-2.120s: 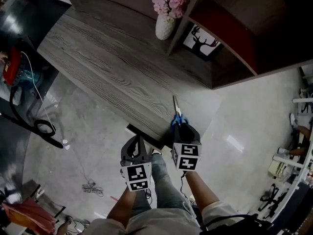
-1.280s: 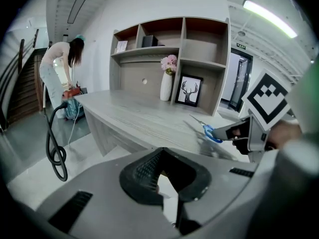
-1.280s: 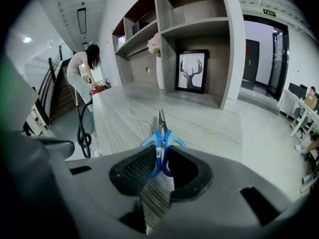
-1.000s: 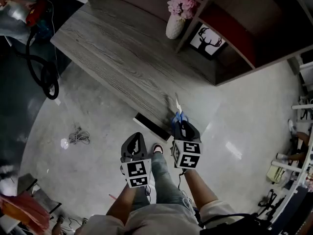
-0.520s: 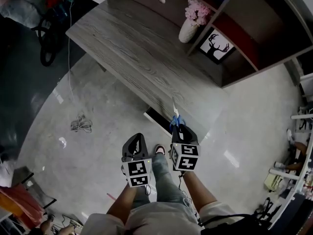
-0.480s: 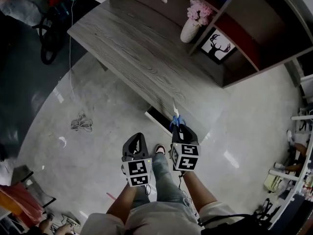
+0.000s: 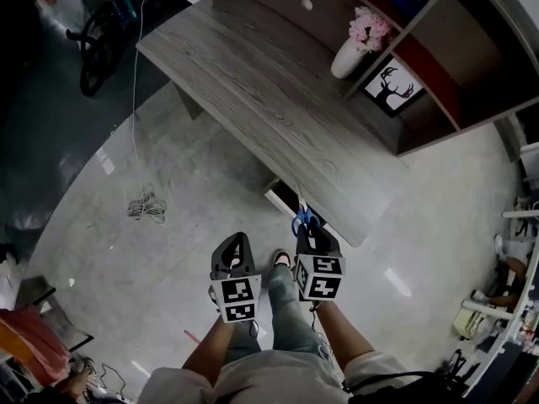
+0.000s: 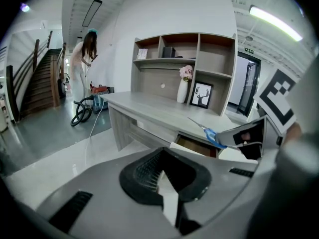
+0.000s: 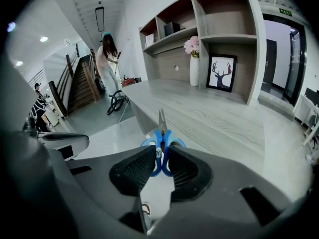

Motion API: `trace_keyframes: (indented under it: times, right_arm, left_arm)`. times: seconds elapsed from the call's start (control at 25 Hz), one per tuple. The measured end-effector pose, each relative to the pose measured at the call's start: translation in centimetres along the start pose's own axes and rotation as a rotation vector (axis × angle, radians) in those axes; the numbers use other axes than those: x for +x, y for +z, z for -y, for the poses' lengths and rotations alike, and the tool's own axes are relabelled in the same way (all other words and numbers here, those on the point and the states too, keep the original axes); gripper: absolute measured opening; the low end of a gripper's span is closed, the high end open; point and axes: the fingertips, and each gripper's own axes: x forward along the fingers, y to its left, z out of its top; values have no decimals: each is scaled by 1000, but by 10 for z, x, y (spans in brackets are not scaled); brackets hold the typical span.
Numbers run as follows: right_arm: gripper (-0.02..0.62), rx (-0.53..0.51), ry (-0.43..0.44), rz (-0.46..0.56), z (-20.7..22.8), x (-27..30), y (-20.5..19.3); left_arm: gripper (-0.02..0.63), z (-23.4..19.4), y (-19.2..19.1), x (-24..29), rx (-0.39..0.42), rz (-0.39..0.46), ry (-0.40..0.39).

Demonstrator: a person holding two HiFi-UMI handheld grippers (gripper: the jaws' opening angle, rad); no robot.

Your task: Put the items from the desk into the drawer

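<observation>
Since the earlier frames the counter (image 7: 253,82) has slid up and away in the head view, and both grippers have come back from its edge over the pale floor (image 7: 152,259).

Nearest are the left cube (image 7: 236,299) and the right cube (image 7: 321,277). They carry black-and-white square patterns and no letters. The left gripper (image 8: 167,176) has its jaws pressed together, with nothing between them. The right gripper (image 9: 160,159) pinches the scissors (image 9: 162,133) by the blue handles, one pad on each side. The short blades point forward to the counter. One shoe (image 7: 282,260) shows between the two grippers.

In the head view the scissors hang just before the open drawer (image 8: 197,146), which sticks out under the counter's front edge. Whether the blade tips are above it I cannot tell. Of the drawer's inside only a brown strip shows.

The counter top is grey wood grain. Behind it stands a shelf unit (image 7: 455,66) with a white vase (image 7: 349,55) of pink flowers and a framed deer picture (image 7: 389,85). The green sign (image 8: 248,50) near the door is too small to read.

Farther left a loose cable (image 7: 146,208) lies on the glossy floor. A person (image 8: 82,66) stands by a vacuum cleaner (image 8: 96,102), near a staircase (image 8: 30,88).
</observation>
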Motion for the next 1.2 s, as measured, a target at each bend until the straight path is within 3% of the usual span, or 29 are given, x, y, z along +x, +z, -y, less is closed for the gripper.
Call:
trace_keyframes:
  times: [0.56, 1.2]
  right_arm:
    - [75, -35, 22, -110, -18, 9, -41]
    - [76, 29, 11, -223, 7, 36, -58]
  left_arm:
    - [-3, -9, -23, 12, -3, -34, -42]
    - [-3, 2, -29, 44, -12, -68, -48]
